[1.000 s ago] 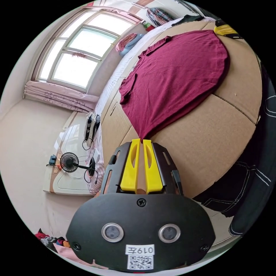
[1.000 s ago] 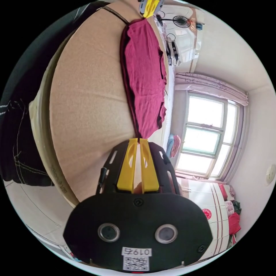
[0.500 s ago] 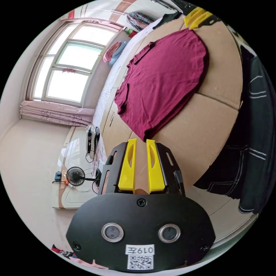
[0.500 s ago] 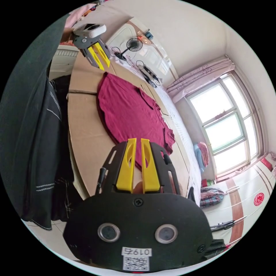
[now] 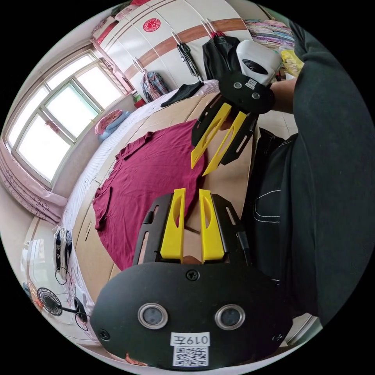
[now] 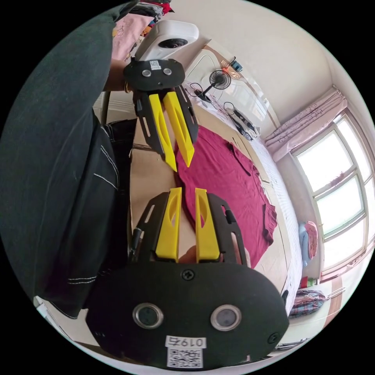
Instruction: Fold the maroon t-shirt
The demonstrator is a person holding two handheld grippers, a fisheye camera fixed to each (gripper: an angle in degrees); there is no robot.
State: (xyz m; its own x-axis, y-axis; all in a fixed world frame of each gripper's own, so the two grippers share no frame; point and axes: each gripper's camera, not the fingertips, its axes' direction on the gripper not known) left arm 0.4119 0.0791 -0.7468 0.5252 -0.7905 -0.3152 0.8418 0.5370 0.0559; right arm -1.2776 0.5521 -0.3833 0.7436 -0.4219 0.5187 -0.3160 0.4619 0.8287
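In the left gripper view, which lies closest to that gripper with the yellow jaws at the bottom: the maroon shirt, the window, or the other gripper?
1. Maroon t-shirt, spread just beyond the left gripper.
2. Right gripper, held above the shirt's edge, upper right.
3. Window, far wall, upper left.

In the right gripper view, the right claw hangs above the cardboard worktop with its yellow jaws parted and nothing between them. The left claw points toward it from above, jaws also apart and empty. The maroon t-shirt lies spread flat on the worktop beside both. A person's dark sleeve fills the left side. A small fan stands beyond.
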